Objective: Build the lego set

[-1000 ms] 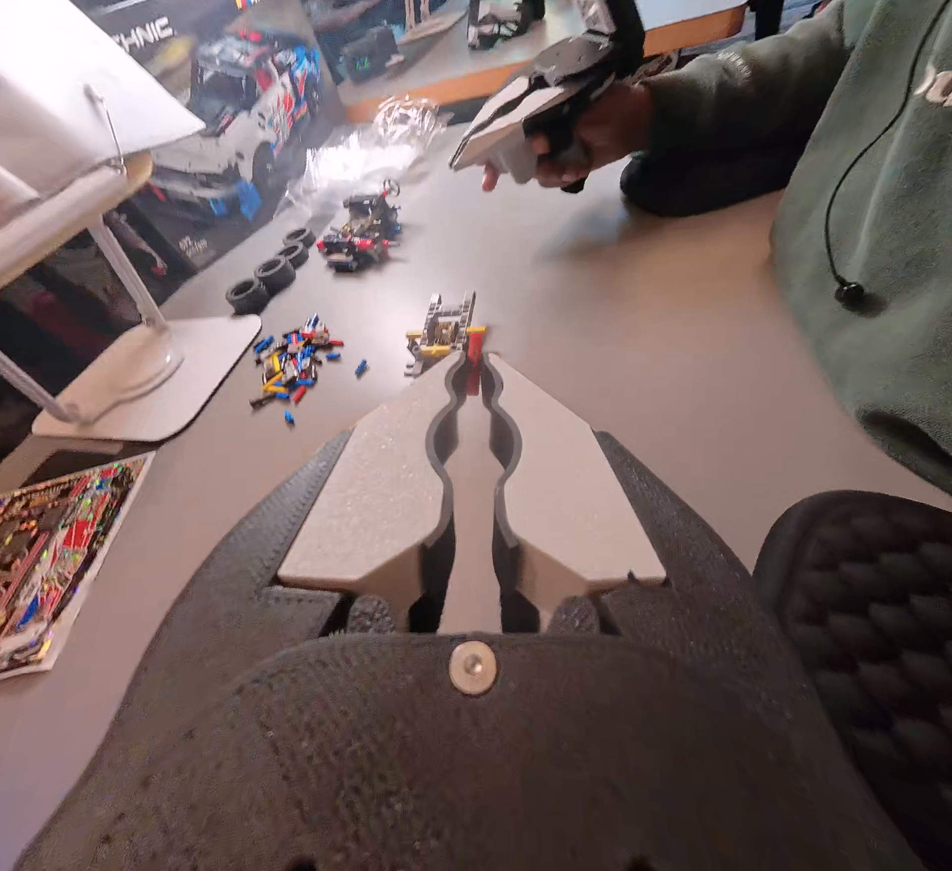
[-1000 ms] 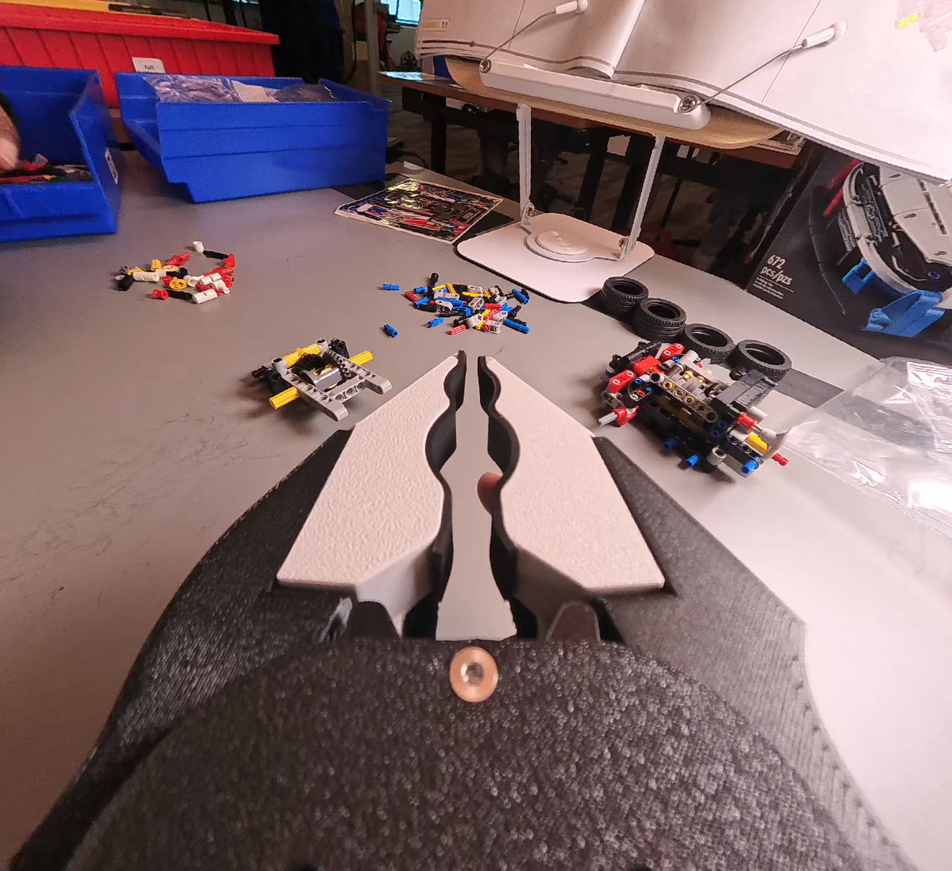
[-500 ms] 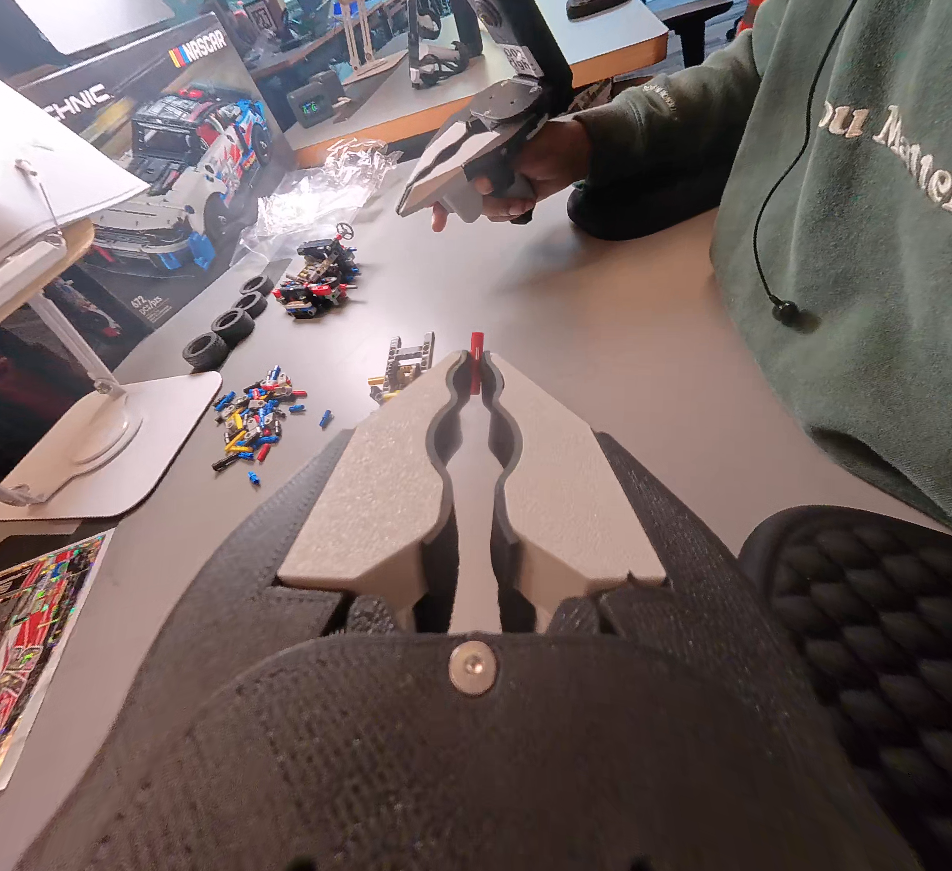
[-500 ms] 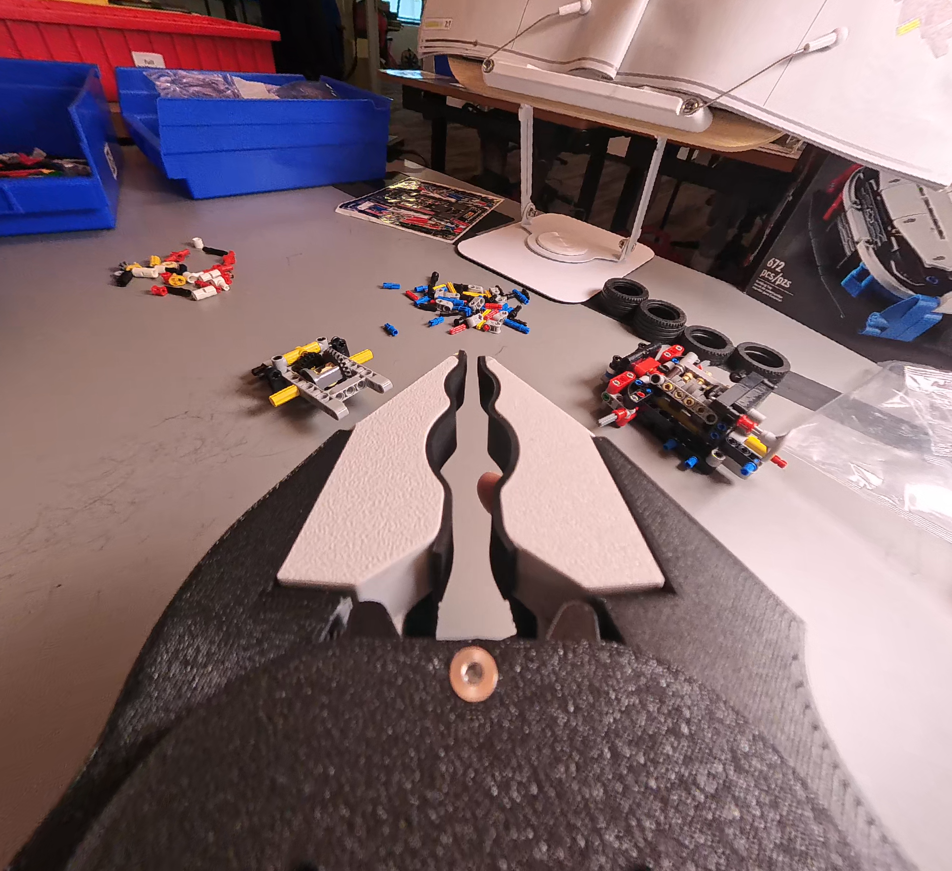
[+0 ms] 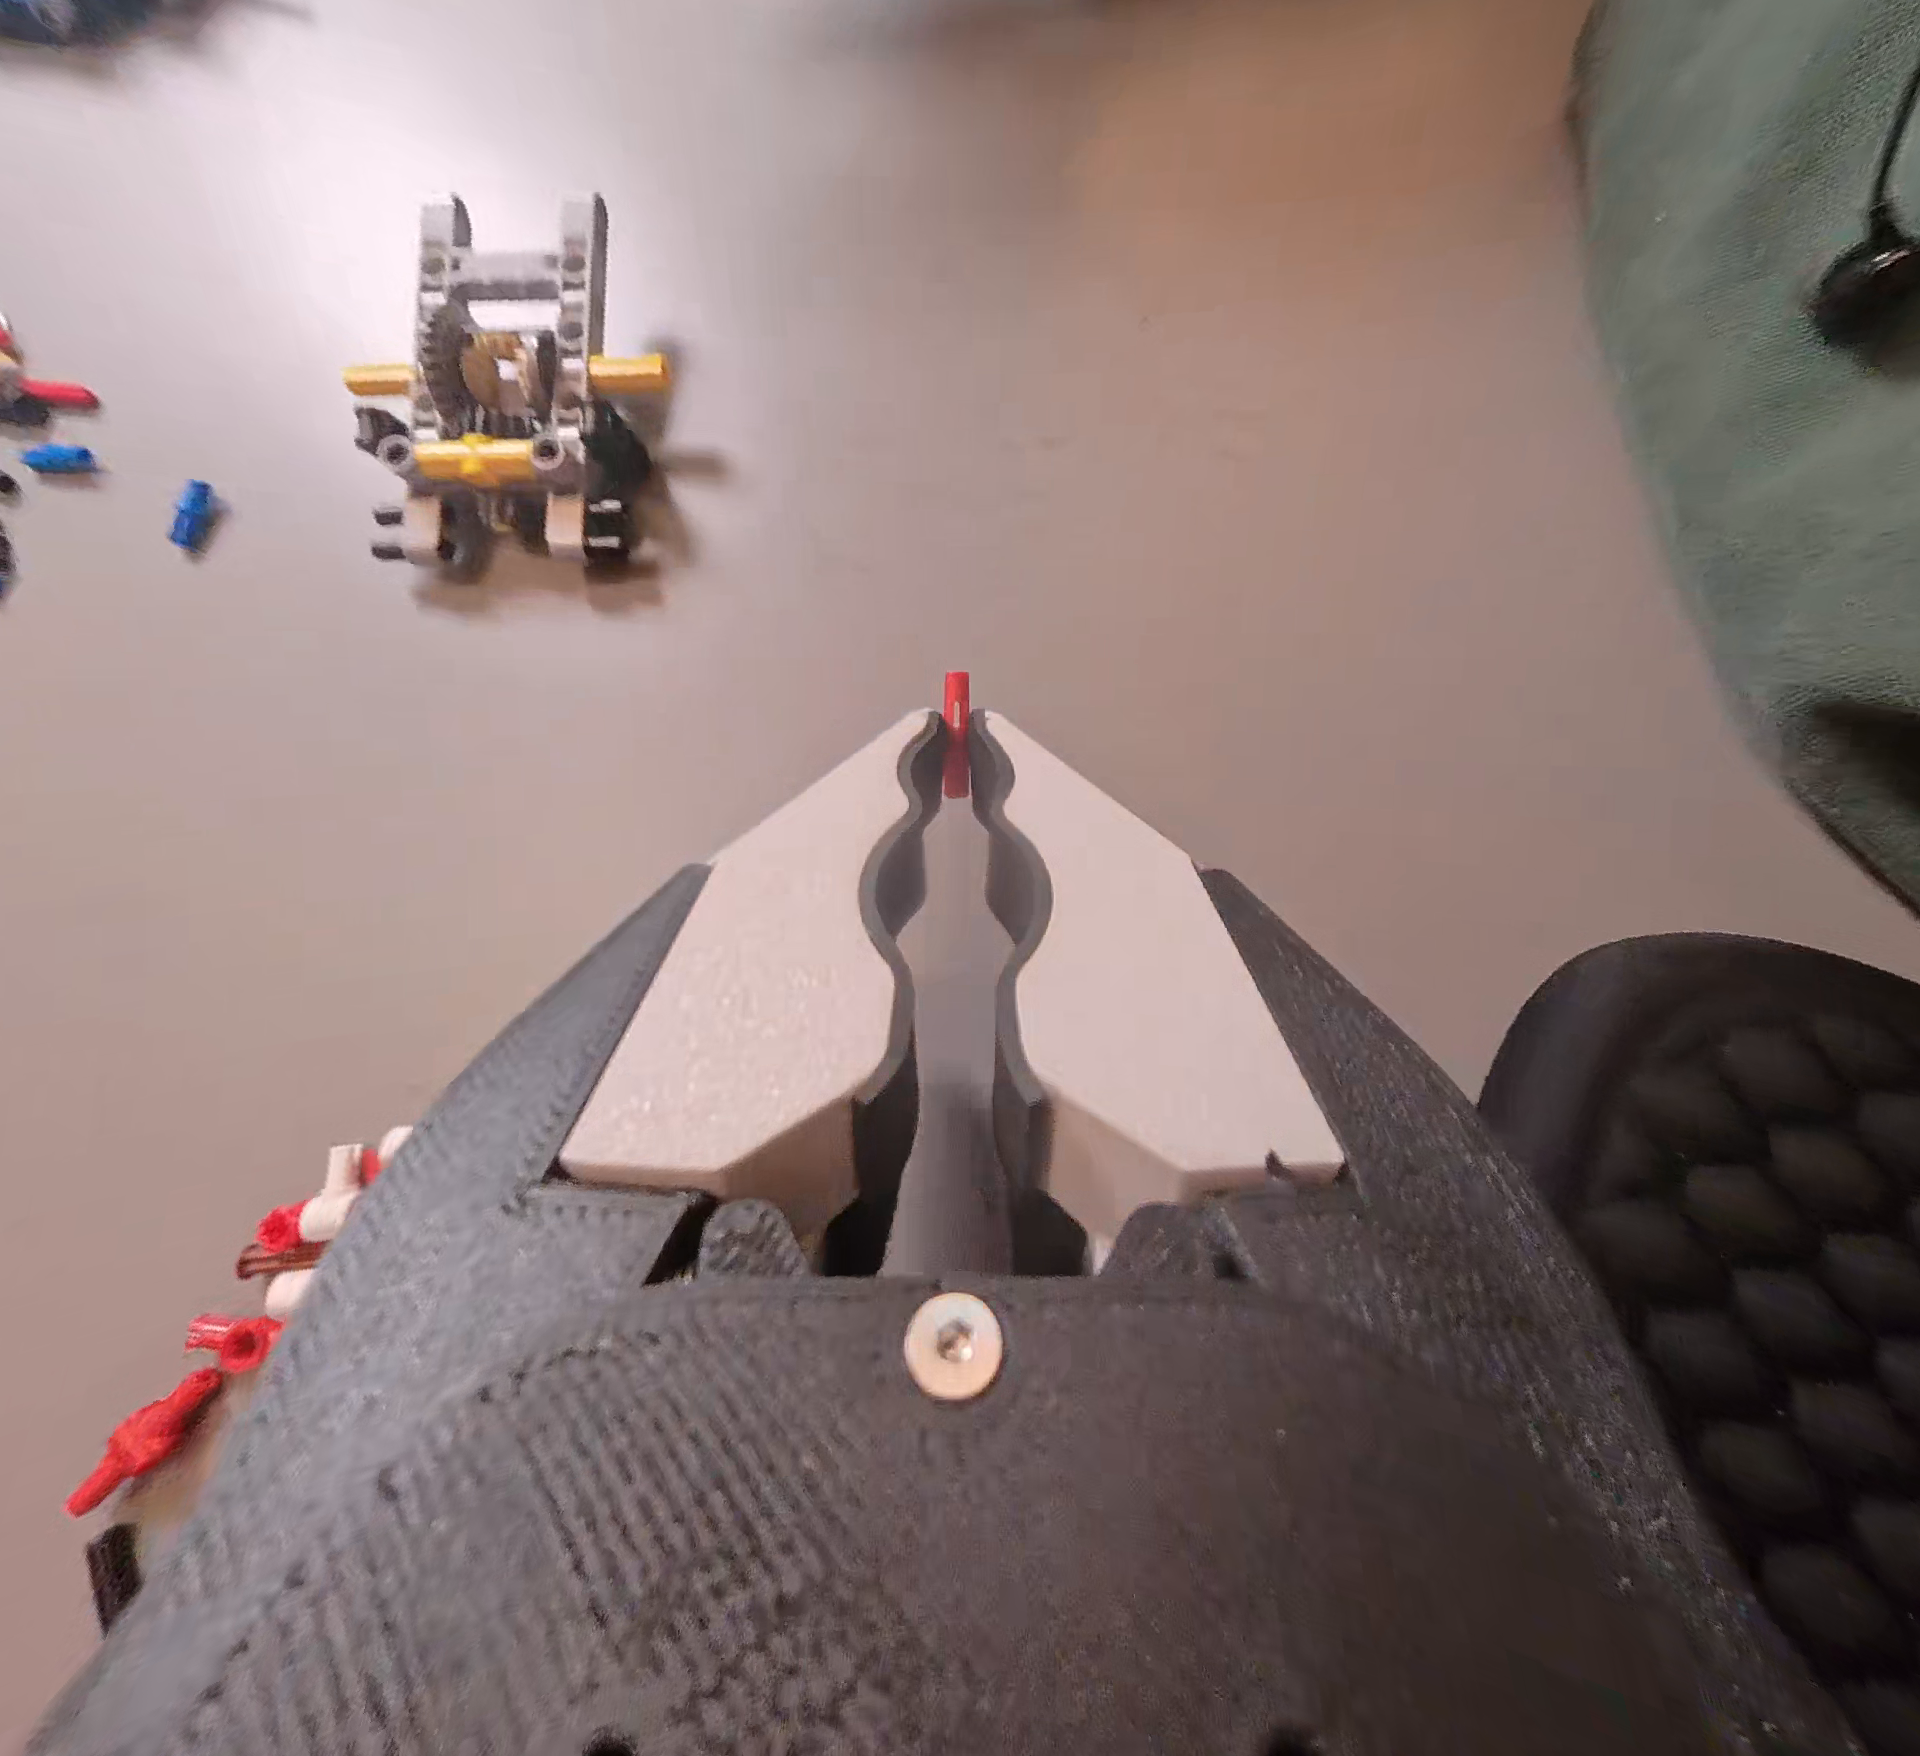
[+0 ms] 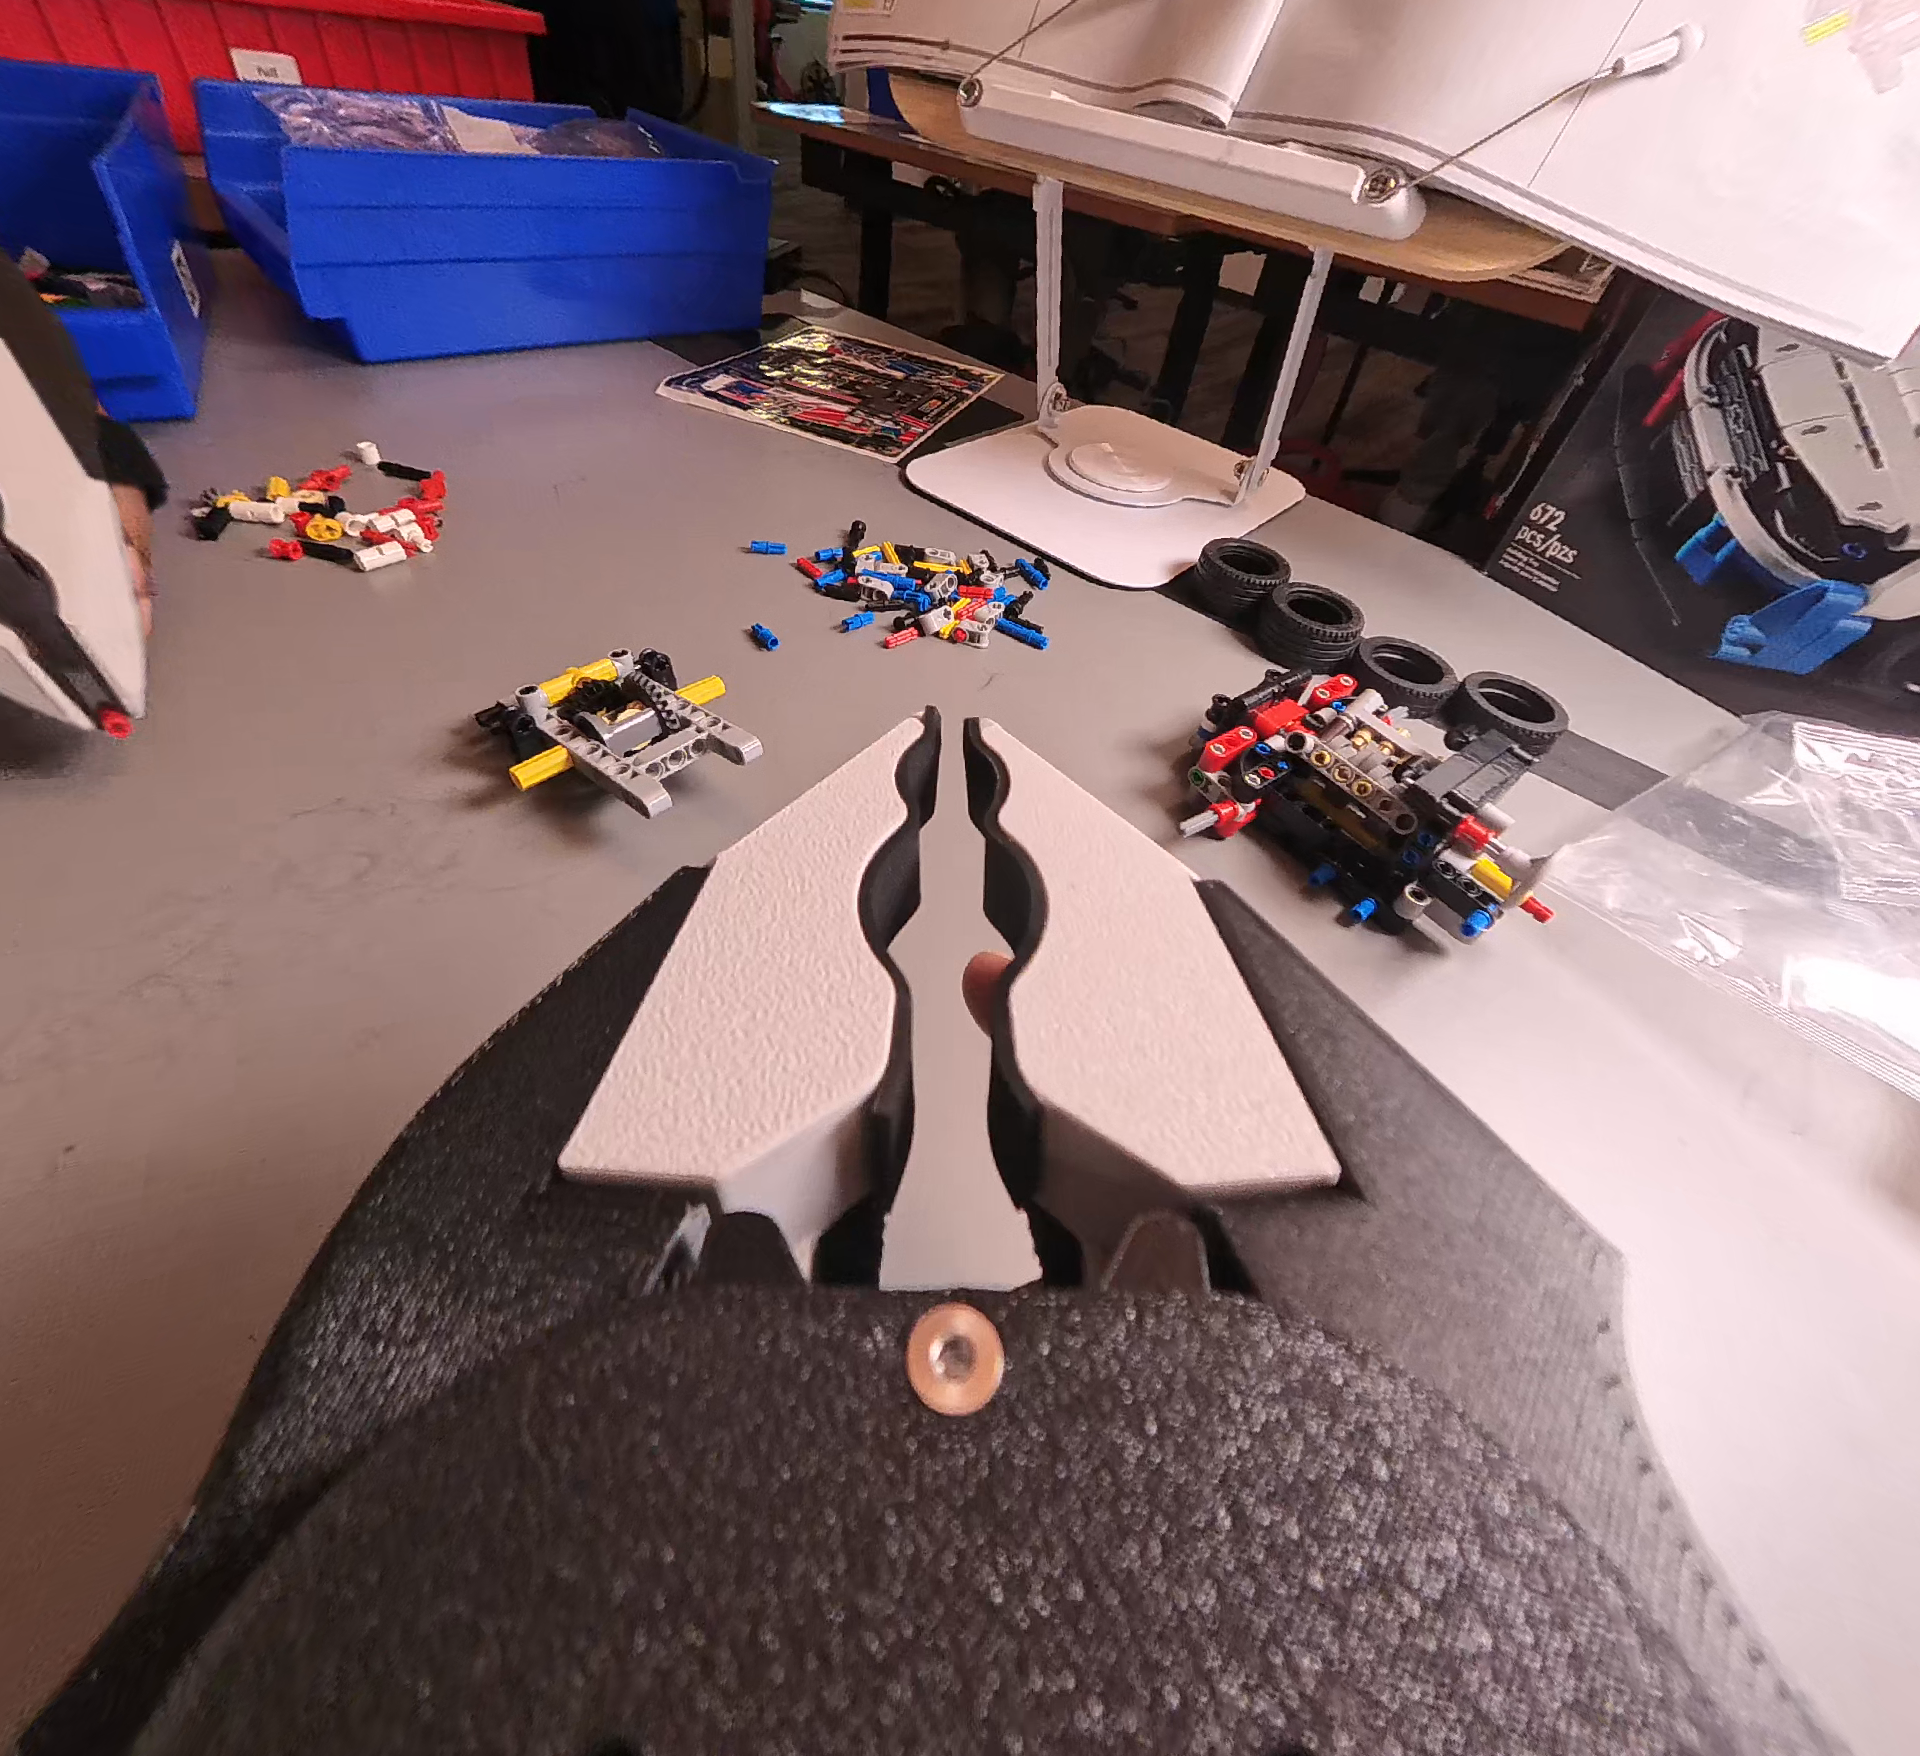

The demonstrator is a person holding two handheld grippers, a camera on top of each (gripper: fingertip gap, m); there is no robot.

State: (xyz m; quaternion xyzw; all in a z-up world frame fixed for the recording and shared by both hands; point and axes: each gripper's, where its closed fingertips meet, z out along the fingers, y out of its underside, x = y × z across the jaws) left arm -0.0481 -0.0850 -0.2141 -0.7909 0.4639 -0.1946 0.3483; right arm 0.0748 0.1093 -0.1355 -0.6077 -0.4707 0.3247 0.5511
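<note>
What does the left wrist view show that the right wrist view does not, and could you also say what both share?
Only the left wrist view shows a green sweatshirt sleeve with a black earbud, and its own left gripper shut on a small red pin.

Only the right wrist view shows the blue plastic bins, the open instruction booklet on a white stand, four black rubber tyres, the larger dark car chassis and the right gripper, nearly closed and empty.

Both show the grey and yellow gear frame on the grey table.
</note>
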